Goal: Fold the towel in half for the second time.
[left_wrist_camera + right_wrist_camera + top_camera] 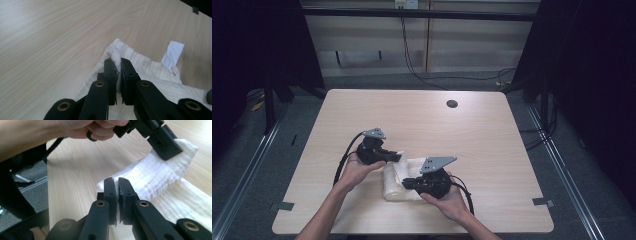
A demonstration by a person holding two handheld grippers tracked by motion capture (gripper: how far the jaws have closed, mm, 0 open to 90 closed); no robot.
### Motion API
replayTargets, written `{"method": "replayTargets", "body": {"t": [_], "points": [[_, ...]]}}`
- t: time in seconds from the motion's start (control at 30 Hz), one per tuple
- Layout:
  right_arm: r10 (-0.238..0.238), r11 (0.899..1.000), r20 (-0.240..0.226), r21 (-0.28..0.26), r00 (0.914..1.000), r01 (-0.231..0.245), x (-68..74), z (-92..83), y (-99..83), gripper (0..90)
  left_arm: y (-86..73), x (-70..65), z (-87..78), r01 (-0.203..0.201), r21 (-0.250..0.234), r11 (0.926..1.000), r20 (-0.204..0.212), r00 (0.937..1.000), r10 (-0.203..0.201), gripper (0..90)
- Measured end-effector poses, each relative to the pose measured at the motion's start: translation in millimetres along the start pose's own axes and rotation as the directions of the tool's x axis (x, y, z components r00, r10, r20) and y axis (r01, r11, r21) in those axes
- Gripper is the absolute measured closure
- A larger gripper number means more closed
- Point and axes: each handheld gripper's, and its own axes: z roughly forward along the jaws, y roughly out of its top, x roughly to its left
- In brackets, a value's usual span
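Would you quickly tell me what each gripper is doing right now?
Left gripper: shut on the white towel.
Right gripper: shut on the same towel.

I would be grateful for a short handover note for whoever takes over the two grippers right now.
Left gripper: shut on a corner of the white cloth.
Right gripper: shut on another edge of the cloth; a fold of it stretches between the two grippers.
Cloth: lies partly folded on the wooden table, near the person's side; its white label lies on the table beside it.
Done: both edges gripped, one fold begun.
Left: probably lay the held fold down and flatten it.
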Motion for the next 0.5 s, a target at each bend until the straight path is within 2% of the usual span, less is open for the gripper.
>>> {"method": "replayTargets", "body": {"t": [0.23, 0.5], "points": [[-0.002, 1.000, 0.017, 0.029, 0.9999, 0.001, -0.2, -3.5, -7.2, 85.9, 8.4, -4.7, 17.4, -0.003, 0.016, 0.9999, 0.020, 0.9998, 0.002, 85.0], [0.010, 1.000, 0.029, 0.029, 0.9995, -0.011, -4.5, -9.2, -15.4, 85.8, 5.7, -4.7, 24.0, 0.011, 0.030, 0.9995, 0.023, 0.9997, -0.012, 84.7]]}}
